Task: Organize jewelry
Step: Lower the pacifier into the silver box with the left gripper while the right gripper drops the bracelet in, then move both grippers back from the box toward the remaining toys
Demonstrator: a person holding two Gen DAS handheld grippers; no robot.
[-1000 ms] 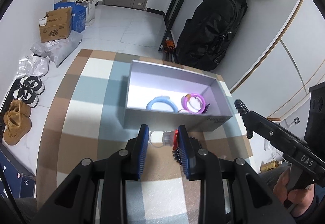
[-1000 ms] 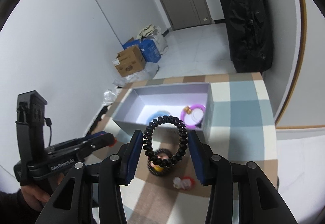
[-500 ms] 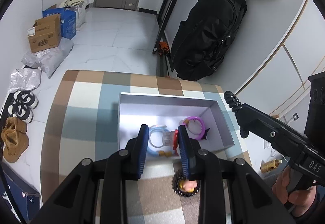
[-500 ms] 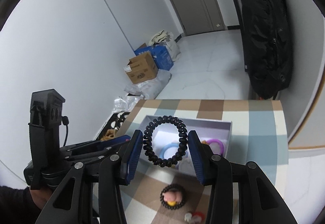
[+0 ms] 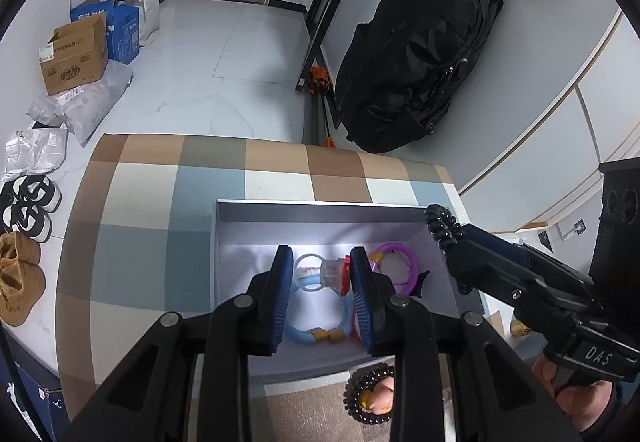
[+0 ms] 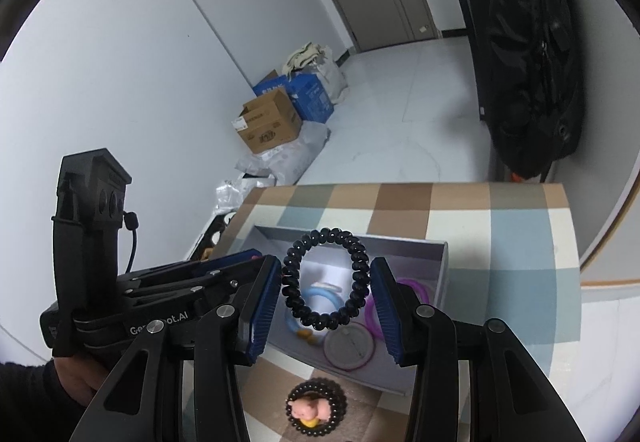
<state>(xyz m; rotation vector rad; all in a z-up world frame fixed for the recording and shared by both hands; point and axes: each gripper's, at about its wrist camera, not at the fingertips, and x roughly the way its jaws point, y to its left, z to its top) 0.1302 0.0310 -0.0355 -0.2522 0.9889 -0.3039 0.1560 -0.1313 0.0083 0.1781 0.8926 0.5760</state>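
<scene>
An open grey box (image 5: 320, 209) lies on the checked table. Inside it are a blue bracelet (image 5: 298, 334) and a purple bracelet (image 5: 404, 254). My left gripper (image 5: 320, 258) hangs over the box, shut on a clear ring with a red stone (image 5: 334, 272). My right gripper (image 6: 326, 266) is shut on a black spiral hair tie (image 6: 294, 294) held upright above the box's near side. Its tip with the tie shows in the left wrist view, over the box's right wall. A black bead bracelet with a pink charm (image 6: 316, 408) rests on the cloth in front of the box.
A round pink-rimmed disc (image 6: 350, 348) lies in the box's near corner. A large black bag (image 5: 416, 53) leans on the wall behind the table. Cardboard boxes (image 5: 74, 55), plastic parcels and shoes (image 5: 20, 278) sit on the floor to the left.
Both grippers have travelled forward from in front of the box to over it, each keeping its item. The bead bracelet now lies behind the fingertips.
</scene>
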